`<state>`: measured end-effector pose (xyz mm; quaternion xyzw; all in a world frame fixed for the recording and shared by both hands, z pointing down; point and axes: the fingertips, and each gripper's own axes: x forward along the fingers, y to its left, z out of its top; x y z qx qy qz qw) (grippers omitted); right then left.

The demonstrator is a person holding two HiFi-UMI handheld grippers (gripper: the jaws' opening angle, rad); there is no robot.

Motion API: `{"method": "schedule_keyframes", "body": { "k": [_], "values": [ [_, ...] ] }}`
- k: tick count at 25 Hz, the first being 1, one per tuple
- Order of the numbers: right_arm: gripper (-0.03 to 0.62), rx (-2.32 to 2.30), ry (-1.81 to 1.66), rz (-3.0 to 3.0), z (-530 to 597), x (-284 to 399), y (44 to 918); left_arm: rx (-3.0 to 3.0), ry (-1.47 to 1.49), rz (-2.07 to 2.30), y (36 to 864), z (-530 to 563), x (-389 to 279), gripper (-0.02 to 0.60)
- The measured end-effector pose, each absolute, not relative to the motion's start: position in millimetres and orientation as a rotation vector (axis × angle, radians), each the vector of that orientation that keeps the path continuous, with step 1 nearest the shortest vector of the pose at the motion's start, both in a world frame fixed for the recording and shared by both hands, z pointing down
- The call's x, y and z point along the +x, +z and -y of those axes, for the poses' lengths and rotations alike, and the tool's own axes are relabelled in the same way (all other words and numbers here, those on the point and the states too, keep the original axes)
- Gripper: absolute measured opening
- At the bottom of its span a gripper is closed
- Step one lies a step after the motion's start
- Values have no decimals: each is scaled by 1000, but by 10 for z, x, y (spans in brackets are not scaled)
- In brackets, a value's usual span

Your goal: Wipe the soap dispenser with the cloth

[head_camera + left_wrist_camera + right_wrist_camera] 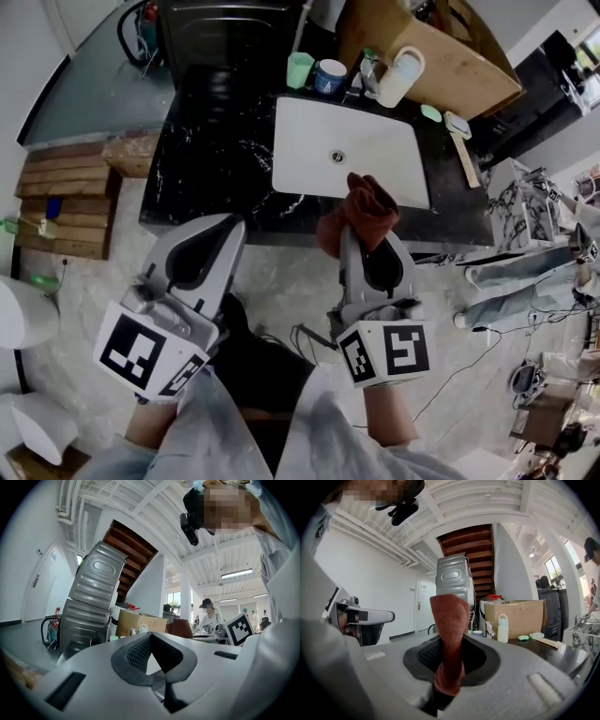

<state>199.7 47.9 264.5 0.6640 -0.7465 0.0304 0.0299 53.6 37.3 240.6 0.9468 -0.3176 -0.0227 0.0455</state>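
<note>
Holding the cloth short of the sink

The right claw (366, 242) is clamping the rust-red cloth (361, 211) upright. The left claw (225, 225) is sitting closed on nothing. The soap dispenser (398, 77) is standing at 1 o'clock from the sink (375, 173), on the dark surface (216, 150).

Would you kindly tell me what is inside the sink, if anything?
Only the drain shows in the white sink; the rest of the basin looks bare. The cloth gripped in the right tool covers part of the near edge, so that patch cannot be checked.
</note>
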Motion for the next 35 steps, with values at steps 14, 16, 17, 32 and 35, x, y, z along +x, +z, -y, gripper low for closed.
{"method": "schedule_keyframes", "body": {
  "k": [14, 16, 17, 32, 35],
  "values": [
    [77, 1969, 137, 2409, -1087, 1947, 2641, 2902, 13, 1018, 2339, -1070, 682, 3],
    [77, 1959, 165, 2430, -1091, 1903, 2680, 2900, 37, 1024, 2354, -1074, 659, 3],
    [77, 1956, 176, 2439, -1100, 1891, 2691, 2900, 47, 1025, 2360, -1074, 652, 3],
    [77, 2053, 194, 2345, -958, 1851, 2646, 2944, -1, 942, 2240, -774, 561, 3],
    [77, 2054, 177, 2343, -884, 1774, 2609, 2950, -16, 942, 2214, -702, 488, 3]
  ]
}}
